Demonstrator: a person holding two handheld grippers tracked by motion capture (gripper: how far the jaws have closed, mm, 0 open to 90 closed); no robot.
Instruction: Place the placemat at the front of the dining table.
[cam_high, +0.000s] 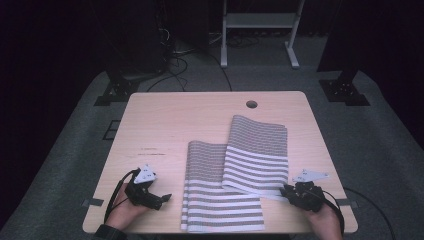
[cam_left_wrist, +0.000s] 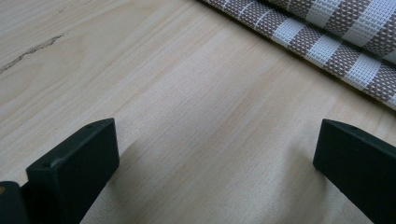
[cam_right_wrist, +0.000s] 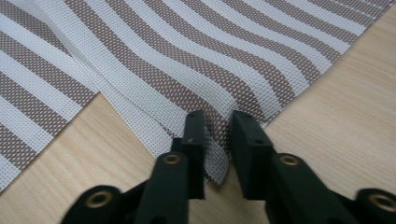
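Brown-and-white striped woven mat (cam_high: 235, 175), partly folded on light wooden tabletop (cam_high: 175, 120): right gripper (cam_right_wrist: 217, 135) fingers pinching its corner, left gripper (cam_left_wrist: 215, 158) fingers spread, idle; fold unfinished.

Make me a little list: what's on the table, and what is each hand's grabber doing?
table: pale wood table with a round hole
cloth: striped brown-and-white mat, folded part lying on top
right gripper: fingers pinching the mat's near corner, which bunches up between them
left gripper: fingers wide apart over bare wood, beside the mat, holding nothing
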